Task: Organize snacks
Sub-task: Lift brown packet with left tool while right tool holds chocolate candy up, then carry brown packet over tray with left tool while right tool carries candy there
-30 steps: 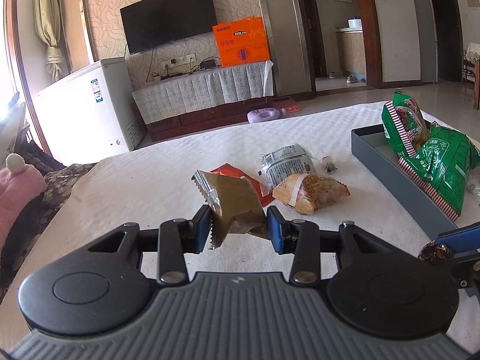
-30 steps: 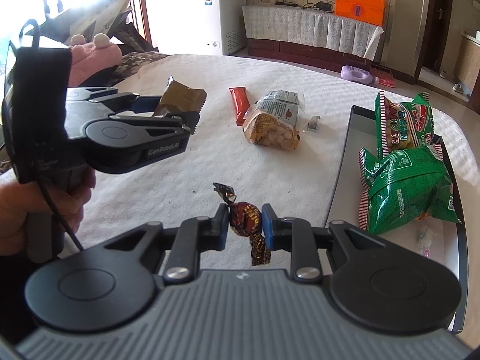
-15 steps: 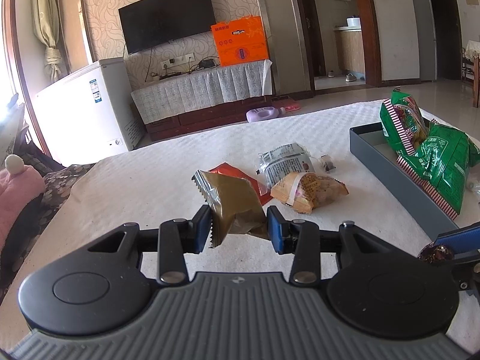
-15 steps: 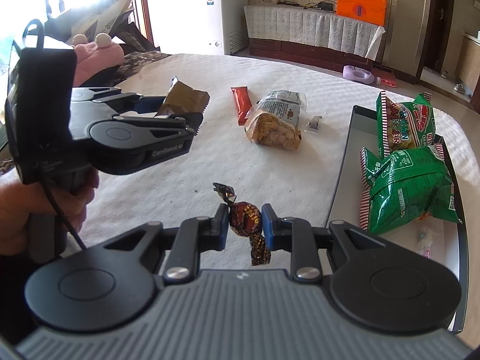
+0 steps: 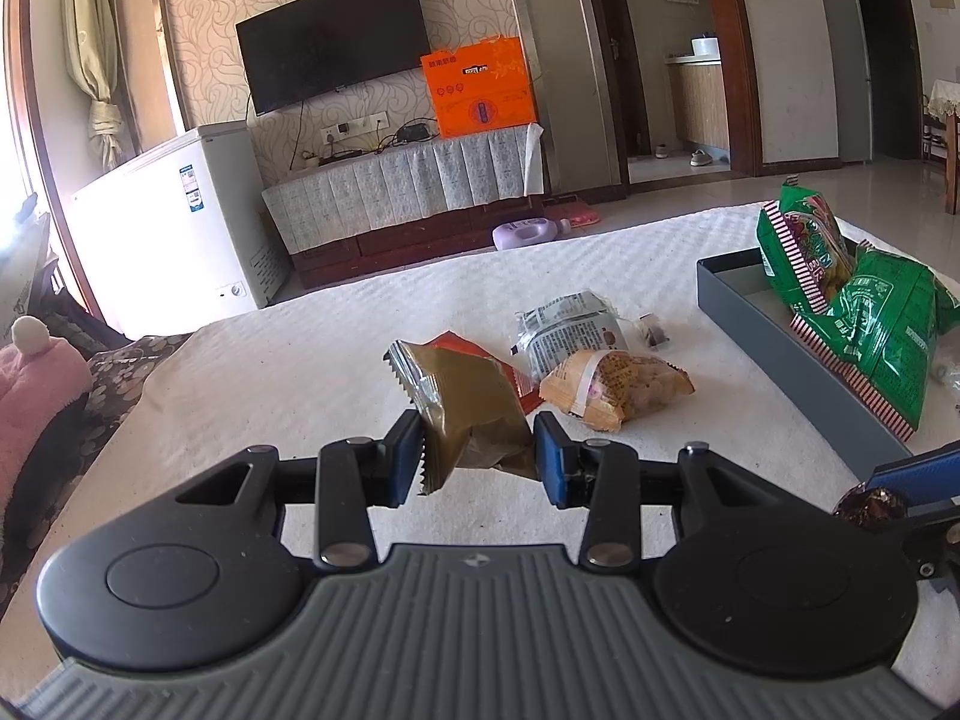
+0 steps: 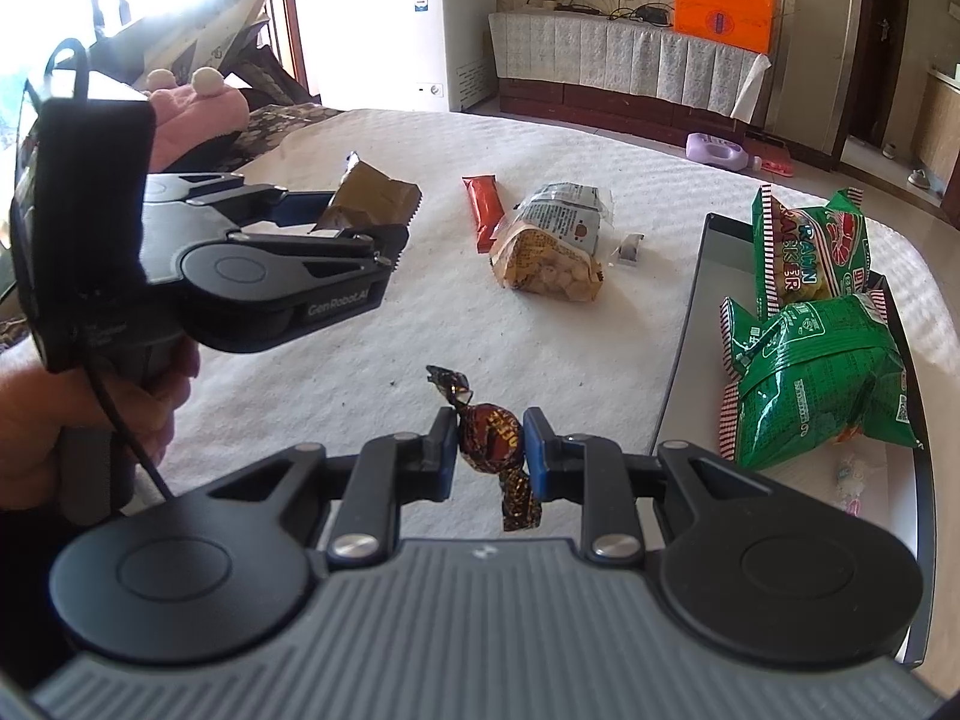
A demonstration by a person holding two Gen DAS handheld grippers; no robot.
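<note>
Two green snack bags (image 6: 810, 312) stand inside the one grey tray (image 6: 690, 330). Beside them in that tray lies one small pale sweet (image 6: 852, 474), perhaps two; it is too blurred to count. Left of the tray, on the white surface (image 6: 336, 372), lie one red bar (image 6: 483, 210), one clear bag of golden puffs (image 6: 555, 246) and one tiny wrapped piece (image 6: 630, 247). Two tongs are up, left (image 5: 477, 450) with one olive packet (image 5: 468, 408), right (image 6: 489, 450) with one brown wrapped candy (image 6: 489, 441).
</note>
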